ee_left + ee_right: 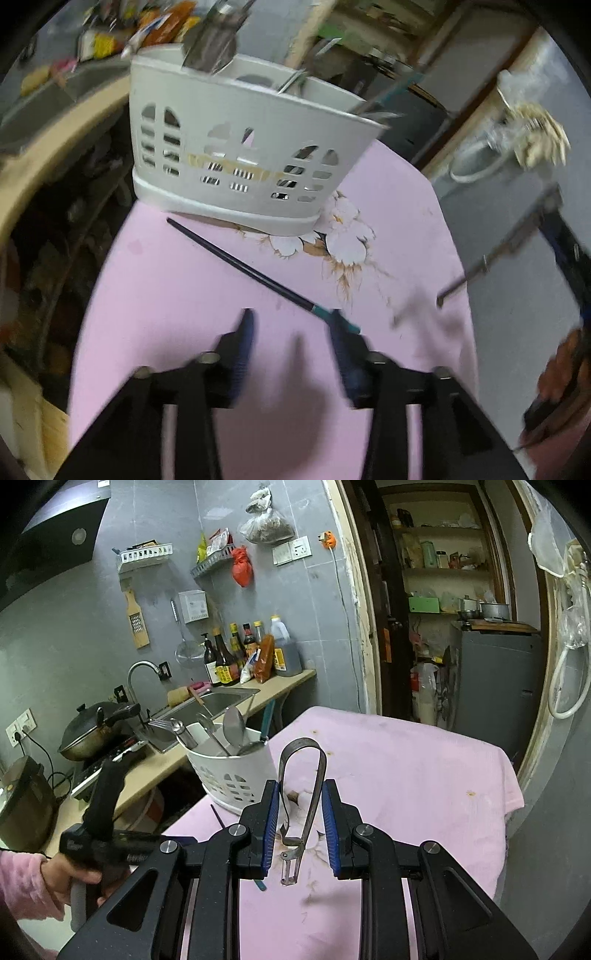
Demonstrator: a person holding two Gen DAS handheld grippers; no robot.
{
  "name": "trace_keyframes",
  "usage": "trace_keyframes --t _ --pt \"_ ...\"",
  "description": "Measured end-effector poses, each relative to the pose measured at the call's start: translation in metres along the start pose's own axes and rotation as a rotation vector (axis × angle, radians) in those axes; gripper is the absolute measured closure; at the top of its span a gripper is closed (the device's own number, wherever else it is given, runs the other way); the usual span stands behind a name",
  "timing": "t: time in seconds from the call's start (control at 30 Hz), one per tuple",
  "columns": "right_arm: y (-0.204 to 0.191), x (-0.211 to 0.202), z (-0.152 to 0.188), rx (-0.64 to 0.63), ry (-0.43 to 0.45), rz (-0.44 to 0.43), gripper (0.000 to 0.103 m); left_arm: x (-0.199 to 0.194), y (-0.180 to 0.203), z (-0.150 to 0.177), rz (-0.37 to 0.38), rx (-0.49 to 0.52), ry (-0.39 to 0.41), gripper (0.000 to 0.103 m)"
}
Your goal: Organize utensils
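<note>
- Utensils are split between three places: most stand in the white slotted caddy [236,147], one dark chopstick [243,264] lies loose on the pink cloth [155,295], and a metal peeler [301,794] is in your right claw [300,834].
- The caddy sits at the far edge of the cloth-covered worktop [424,768], next to the sink [218,701]; in the right wrist view, spoons [232,727] and other handles stick out of its top.
- The chopstick lies just in front of the caddy, running diagonally, with its teal end touching or just beside the right finger of your left claw [291,325].
- Your left claw stands open above the cloth with nothing between its fingers.
- Your right claw is closed on the peeler, the looped handle pointing up and the blade hanging down below the pads [271,830].
- Your left hand [79,880], in a pink sleeve [26,882], shows in the right wrist view.
</note>
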State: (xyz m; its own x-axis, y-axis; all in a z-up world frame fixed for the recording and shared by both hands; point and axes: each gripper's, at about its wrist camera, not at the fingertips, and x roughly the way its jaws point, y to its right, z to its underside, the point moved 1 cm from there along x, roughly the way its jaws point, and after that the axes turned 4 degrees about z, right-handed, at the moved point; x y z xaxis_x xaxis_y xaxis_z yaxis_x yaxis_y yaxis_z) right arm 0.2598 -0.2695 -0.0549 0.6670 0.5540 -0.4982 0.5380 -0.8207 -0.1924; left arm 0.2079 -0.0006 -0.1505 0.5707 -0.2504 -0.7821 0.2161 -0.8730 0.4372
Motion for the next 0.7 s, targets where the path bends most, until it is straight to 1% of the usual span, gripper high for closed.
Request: trace_keyframes --t 0.03,0.07,0.13,0.2,0.23,0.3,0.4,0.43,0.47,0.5,0.53,0.57,0.63,0.7 --pt "0.002 0.0 -0.001 0.004 -0.001 0.001 0.082 0.004 -0.002 -0.002 -0.001 -0.044 0.002 0.048" --pt "0.006 0.0 0.0 0.012 -0.002 0.004 0.082 0.009 -0.006 -0.004 -0.009 -0.094 0.0 0.048" --pt "0.013 -0.001 0.0 0.023 -0.004 0.008 0.082 0.025 -0.011 -0.011 -0.054 -0.199 -0.018 0.049" --pt "0.02 -0.002 0.0 0.031 -0.003 0.013 0.082 0.037 -0.01 -0.013 -0.122 -0.246 -0.038 0.051" --pt "0.022 -0.003 0.0 0.032 -0.003 0.014 0.082 0.046 -0.009 -0.017 -0.163 -0.268 -0.052 0.058" --pt "0.027 -0.005 -0.001 0.035 0.002 0.018 0.082 0.052 -0.003 -0.025 -0.225 -0.258 -0.036 0.058" --pt "0.032 -0.006 -0.003 0.048 0.01 0.016 0.082 0.065 0.009 -0.033 -0.358 -0.229 -0.062 0.061" --pt "0.031 -0.006 -0.004 0.049 0.012 0.015 0.082 0.068 0.014 -0.032 -0.417 -0.199 -0.065 0.076" --pt "0.031 -0.007 -0.004 0.049 0.014 0.012 0.082 0.07 0.021 -0.028 -0.49 -0.135 -0.065 0.086" --pt "0.031 -0.006 -0.005 0.049 0.015 0.009 0.082 0.069 0.022 -0.025 -0.477 -0.104 -0.071 0.089" --pt "0.031 -0.007 -0.005 0.05 0.014 0.007 0.082 0.066 0.02 -0.022 -0.443 -0.096 -0.086 0.095" --pt "0.03 -0.006 -0.004 0.052 0.014 0.002 0.082 0.063 0.016 -0.02 -0.416 -0.095 -0.099 0.097" --pt "0.028 -0.005 -0.004 0.053 0.013 -0.006 0.082 0.049 0.001 -0.012 -0.283 -0.13 -0.123 0.097" --pt "0.026 -0.003 -0.002 0.054 0.011 -0.017 0.082 0.036 -0.008 -0.004 -0.197 -0.141 -0.112 0.097"
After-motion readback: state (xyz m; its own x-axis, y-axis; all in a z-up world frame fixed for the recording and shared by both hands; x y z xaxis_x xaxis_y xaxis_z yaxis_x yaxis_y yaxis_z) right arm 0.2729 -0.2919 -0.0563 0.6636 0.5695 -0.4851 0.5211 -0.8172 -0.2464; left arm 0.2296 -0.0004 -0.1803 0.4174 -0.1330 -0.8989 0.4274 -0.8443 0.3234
